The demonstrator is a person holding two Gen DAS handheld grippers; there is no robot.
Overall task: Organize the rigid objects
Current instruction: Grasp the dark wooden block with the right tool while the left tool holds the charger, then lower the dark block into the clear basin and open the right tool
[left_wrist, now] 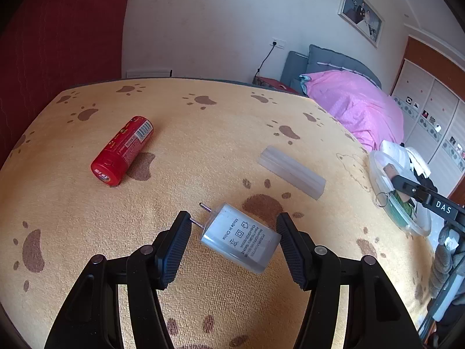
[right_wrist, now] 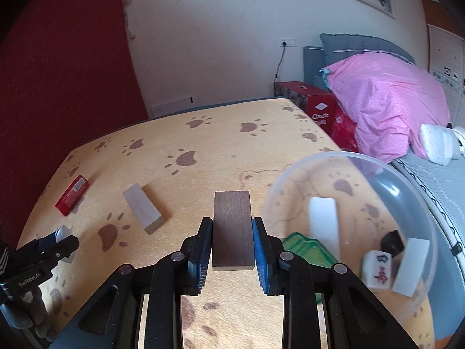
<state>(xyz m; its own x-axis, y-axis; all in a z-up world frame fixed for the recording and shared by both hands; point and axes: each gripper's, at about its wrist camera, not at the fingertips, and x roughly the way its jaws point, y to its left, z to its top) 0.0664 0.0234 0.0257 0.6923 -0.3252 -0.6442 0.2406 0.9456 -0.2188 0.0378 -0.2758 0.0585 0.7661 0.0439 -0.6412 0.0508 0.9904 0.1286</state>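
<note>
Power adapter, a smooth grey-white plastic block with two thin metal prongs, lay low in the left-wrist frame's centre between the left gripper's parted jaws, ungripped, with the prongs by the left pad, so closing there risked twisting it across the fuzzy paw-print cloth near the red cylindrical bottle and translucent bar. Centre-low in the right-wrist view, the right gripper clamped a dark wooden block; its slick flat faces could slip short of the clear plastic bowl at right.
</note>
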